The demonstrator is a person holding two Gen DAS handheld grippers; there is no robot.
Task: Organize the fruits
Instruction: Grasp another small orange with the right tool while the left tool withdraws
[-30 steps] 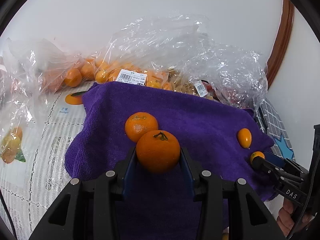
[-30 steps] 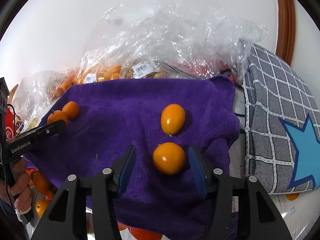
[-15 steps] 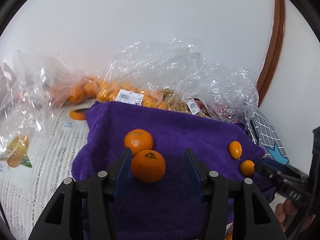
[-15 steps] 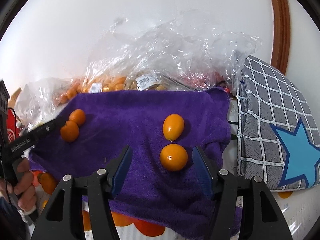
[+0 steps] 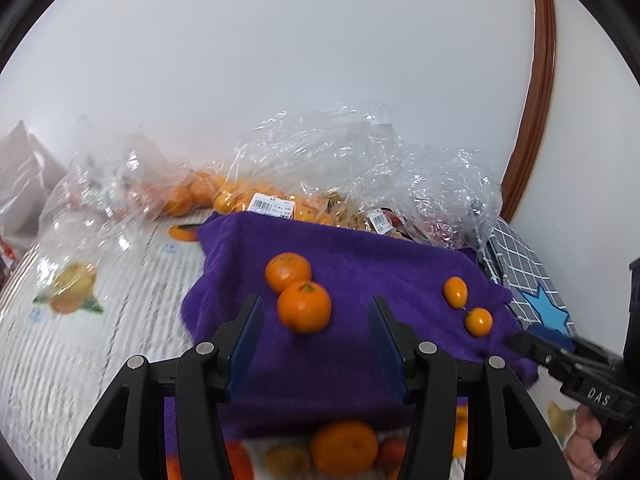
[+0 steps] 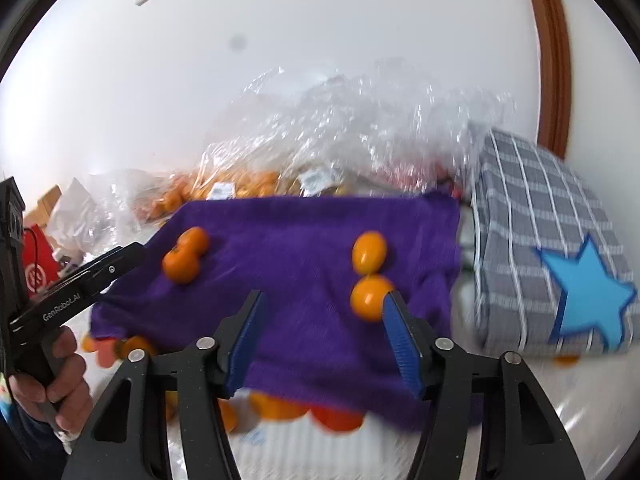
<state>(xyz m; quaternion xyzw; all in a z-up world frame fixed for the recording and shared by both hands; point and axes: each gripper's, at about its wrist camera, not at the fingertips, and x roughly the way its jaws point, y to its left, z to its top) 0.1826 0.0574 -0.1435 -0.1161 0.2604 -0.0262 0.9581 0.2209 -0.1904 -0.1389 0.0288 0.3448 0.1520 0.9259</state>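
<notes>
Where blur smears bagged fruit (image 6: 248, 184) | towel (image 5: 360, 264) edge hidden

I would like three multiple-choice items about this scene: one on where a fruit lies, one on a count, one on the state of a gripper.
1. Where do the two mandarins lie?
A. inside a plastic bag
B. on the purple towel, touching each other
C. on the checked cushion

2. How many loose fruits lie on top of the towel?
A. two
B. four
C. six

3. What is the state of the left gripper?
A. open, holding nothing
B. shut on a mandarin
C. shut on the towel

Answers:
1 B, since both mandarins sit on the purple cloth, one against the other.
2 B, since there are two mandarins and two kumquats.
3 A, since its jaws stand wide apart, with the nearer mandarin lying free beyond them.
</notes>
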